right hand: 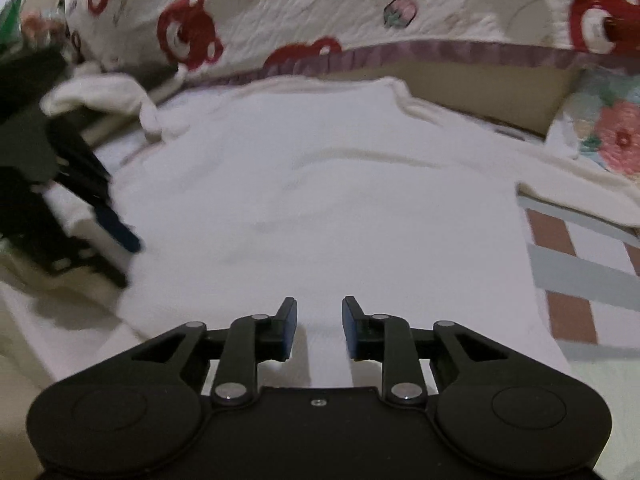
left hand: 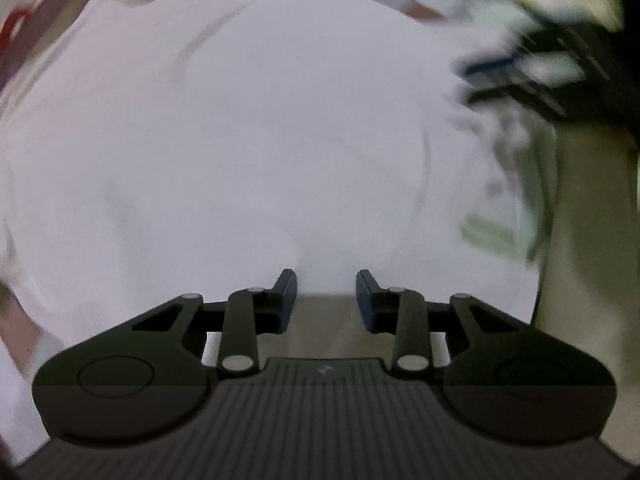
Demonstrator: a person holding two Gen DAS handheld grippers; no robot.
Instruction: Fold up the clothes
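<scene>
Fingers [right hand: 289,328] of right gripper [right hand: 319,330] and left gripper [left hand: 326,294] both parted, holding nothing, over white sweatshirt [right hand: 320,200] spread flat on bed, collar at 12 o'clock, laid for folding.

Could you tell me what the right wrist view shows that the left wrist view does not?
Only the right wrist view shows the bear-print quilt, the floral cloth and the right gripper. Only the left wrist view shows the left gripper close up, jaws apart and empty; its surroundings are heavily blurred. Both show the white garment spread flat and checked bedding beside it, with open jaws at the garment's near edge.
</scene>
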